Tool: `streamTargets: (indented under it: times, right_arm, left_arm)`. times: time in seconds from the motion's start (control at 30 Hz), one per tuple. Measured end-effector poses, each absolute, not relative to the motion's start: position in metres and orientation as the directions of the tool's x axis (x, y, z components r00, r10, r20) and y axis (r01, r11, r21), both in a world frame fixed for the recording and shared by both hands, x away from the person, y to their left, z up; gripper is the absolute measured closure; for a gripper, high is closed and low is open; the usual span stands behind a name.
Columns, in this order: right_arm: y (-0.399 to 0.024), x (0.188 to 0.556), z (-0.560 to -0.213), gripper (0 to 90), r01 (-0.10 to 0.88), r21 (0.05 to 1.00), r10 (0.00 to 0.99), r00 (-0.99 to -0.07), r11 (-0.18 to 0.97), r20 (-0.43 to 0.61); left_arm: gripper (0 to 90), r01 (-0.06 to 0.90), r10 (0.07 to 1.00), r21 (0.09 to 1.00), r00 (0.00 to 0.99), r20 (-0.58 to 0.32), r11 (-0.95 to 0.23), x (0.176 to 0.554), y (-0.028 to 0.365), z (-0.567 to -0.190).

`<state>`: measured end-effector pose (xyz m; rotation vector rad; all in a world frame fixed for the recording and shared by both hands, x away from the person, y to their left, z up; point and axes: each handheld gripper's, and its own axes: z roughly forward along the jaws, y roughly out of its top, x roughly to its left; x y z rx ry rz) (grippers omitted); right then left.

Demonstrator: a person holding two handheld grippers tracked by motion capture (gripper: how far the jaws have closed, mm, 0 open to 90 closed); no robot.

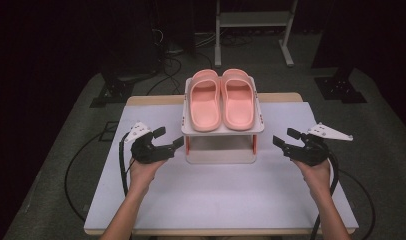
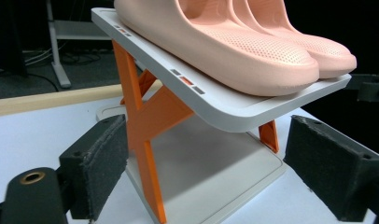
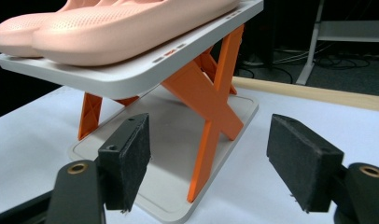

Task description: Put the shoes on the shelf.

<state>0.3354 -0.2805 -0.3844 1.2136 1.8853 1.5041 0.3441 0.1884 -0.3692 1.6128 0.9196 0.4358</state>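
A pair of pink slippers (image 1: 222, 100) lies side by side on the top shelf (image 1: 223, 130) of a small white rack with orange crossed legs (image 2: 145, 121). My left gripper (image 1: 170, 140) hovers just left of the rack, jaws open, nothing between them. My right gripper (image 1: 285, 137) hovers to the rack's right, also open and empty. In the left gripper view the slippers (image 2: 234, 42) sit above the open pads (image 2: 101, 163). In the right gripper view the slippers (image 3: 117, 23), shelf (image 3: 131, 74) and orange leg (image 3: 211, 107) are close ahead between the pads (image 3: 131, 154).
The rack's white base plate (image 1: 221, 156) rests on a white table (image 1: 216, 195) with a wooden far edge. Cables trail from both grippers. Beyond the table stand dark stands and a light metal frame (image 1: 253, 25) on grey floor.
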Motion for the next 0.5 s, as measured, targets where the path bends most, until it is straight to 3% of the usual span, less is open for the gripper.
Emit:
streamTargets:
  times: [0.5]
  right_arm:
    - [-0.28, 0.321, -0.398, 24.4, 0.313, 0.948, 0.825, -0.55, 0.058, 0.131]
  left_arm:
    - [9.8, 0.325, 0.773, 0.946, 0.603, -0.198, -0.011, 0.33, 0.197, -0.385]
